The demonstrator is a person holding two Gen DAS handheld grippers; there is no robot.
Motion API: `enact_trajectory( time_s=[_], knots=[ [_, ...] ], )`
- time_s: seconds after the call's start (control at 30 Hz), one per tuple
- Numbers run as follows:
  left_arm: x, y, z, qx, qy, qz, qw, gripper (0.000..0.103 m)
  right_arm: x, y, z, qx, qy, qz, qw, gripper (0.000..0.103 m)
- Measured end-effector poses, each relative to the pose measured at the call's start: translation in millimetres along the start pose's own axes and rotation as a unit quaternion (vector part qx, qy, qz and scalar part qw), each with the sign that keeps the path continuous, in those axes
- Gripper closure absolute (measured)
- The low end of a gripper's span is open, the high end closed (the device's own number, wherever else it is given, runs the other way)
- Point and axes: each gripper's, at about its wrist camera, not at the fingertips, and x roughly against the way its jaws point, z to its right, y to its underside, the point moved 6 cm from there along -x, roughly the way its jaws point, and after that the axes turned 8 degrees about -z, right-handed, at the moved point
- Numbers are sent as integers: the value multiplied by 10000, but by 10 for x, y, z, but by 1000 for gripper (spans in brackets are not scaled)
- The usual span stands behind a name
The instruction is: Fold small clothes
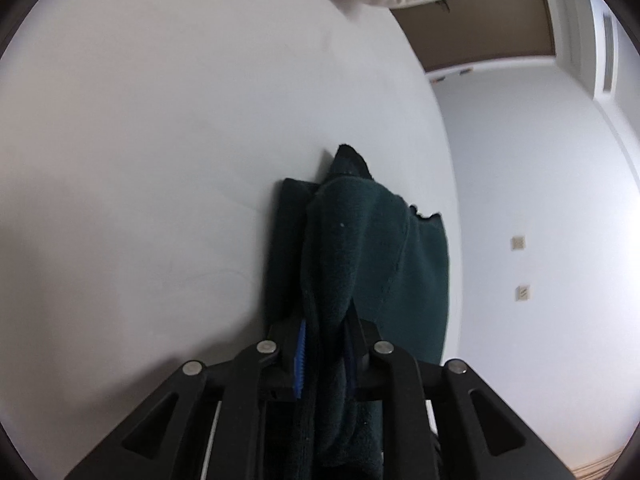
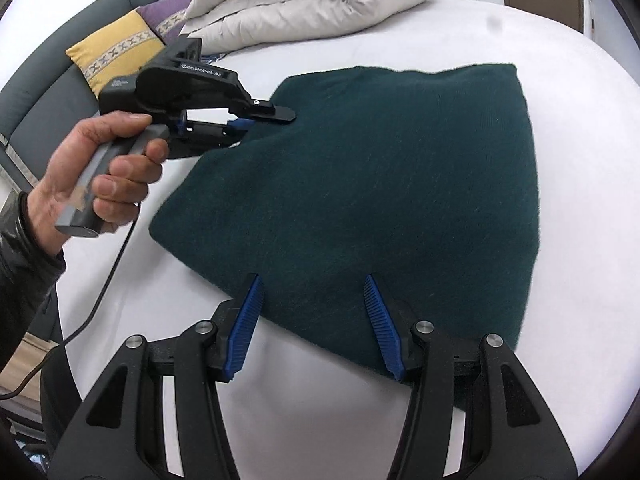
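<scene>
Place: bedroom in a home
Surface: bed with a white sheet (image 2: pixel 460 32) stretched flat
Bedding: cream duvet (image 2: pixel 304 4) bundled at the far end of the bed
Cushions: one yellow cushion (image 2: pixel 116 56) and one purple cushion (image 2: pixel 168 12) (both with patterned trim) against a grey padded headboard (image 2: pixel 48 92)
Walls: pale wall (image 1: pixel 520 160) with a brown door (image 1: pixel 480 28)

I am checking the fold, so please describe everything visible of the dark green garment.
The dark green garment looks like soft, fuzzy knit. It lies folded and mostly flat on the white bed. The left gripper is shut on its far-left edge, fabric bunched between the blue pads. The right gripper is open at its near edge.
</scene>
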Motion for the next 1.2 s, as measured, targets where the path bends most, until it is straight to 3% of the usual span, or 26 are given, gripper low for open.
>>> enact_trajectory(
  time_s=[0.17, 0.33, 0.43, 0.53, 0.6, 0.67, 0.7, 0.77, 0.83, 0.93, 1.2],
  knots=[
    [260, 8, 125, -307, -475, 431, 9975, 67, -1, -7, 40, -55, -82, 19, 9999, 51],
    [545, 301, 592, -1209, -933, 847, 9846, 66, 82, -56, 119, -224, -250, 240, 9991, 52],
    [437, 673, 861, -1742, -976, 733, 9771, 66, 214, -33, 208, -457, -379, 420, 9974, 51],
    [208, 1029, 950, -2269, -1354, 575, 9627, 66, 324, -23, 379, -851, -562, 585, 9931, 51],
    [59, 1155, 856, -2441, -1650, 461, 9545, 66, 382, -18, 479, -1110, -767, 657, 9887, 51],
    [-80, 1174, 653, -2394, -1906, 316, 9515, 68, 403, -8, 560, -1308, -995, 672, 9841, 51],
    [-118, 1165, 556, -2352, -1965, 309, 9514, 74, 432, 32, 577, -1371, -1070, 661, 9825, 51],
    [-104, 1121, 385, -2217, -1877, 341, 9563, 95, 375, 52, 669, -1486, -1154, 578, 9804, 52],
    [-47, 1076, 271, -2008, -1646, 348, 9651, 99, 255, 90, 804, -1667, -1190, 419, 9779, 54],
    [-47, 1107, 224, -2058, -1584, 349, 9651, 99, 147, 173, 907, -1900, -1369, 399, 9714, 61],
    [-55, 1090, 263, -1927, -1437, 387, 9699, 99, 434, 146, 740, -1945, -1950, 740, 9585, 57]
  ],
)
